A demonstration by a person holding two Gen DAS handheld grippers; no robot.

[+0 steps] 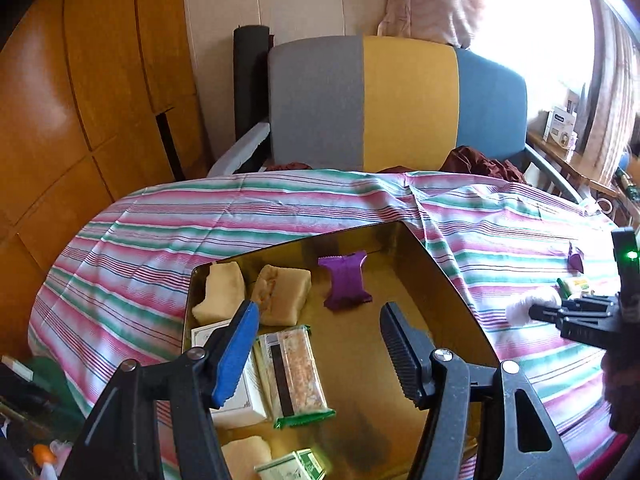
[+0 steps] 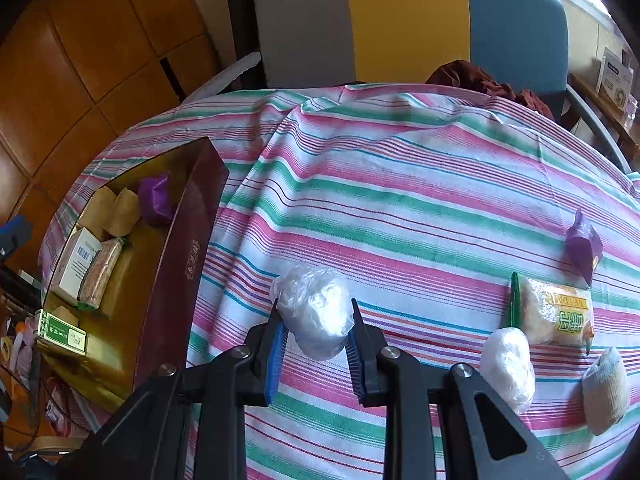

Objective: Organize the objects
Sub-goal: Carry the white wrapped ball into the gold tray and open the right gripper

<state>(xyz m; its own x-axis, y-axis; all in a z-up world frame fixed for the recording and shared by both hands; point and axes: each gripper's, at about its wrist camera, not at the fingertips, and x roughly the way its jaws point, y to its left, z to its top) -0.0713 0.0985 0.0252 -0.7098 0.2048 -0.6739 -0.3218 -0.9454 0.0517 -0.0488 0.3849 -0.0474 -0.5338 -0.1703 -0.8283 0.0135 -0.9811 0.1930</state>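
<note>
A gold-lined box (image 1: 440,276) with a maroon outer wall (image 2: 180,264) sits on the striped cloth and holds several wrapped snacks, among them a purple packet (image 1: 345,280) and a green-edged bar (image 1: 294,372). My left gripper (image 1: 320,352) hangs open and empty above the box. My right gripper (image 2: 316,344) is shut on a white plastic-wrapped ball (image 2: 316,312), held over the cloth right of the box. The ball and gripper also show at the right edge of the left wrist view (image 1: 528,308).
On the cloth to the right lie a second white ball (image 2: 508,364), a beige bun (image 2: 606,390), a green-edged snack pack (image 2: 556,312) and a purple packet (image 2: 582,246). A grey, yellow and blue chair (image 1: 400,100) stands behind the table. Wooden cabinets stand at the left.
</note>
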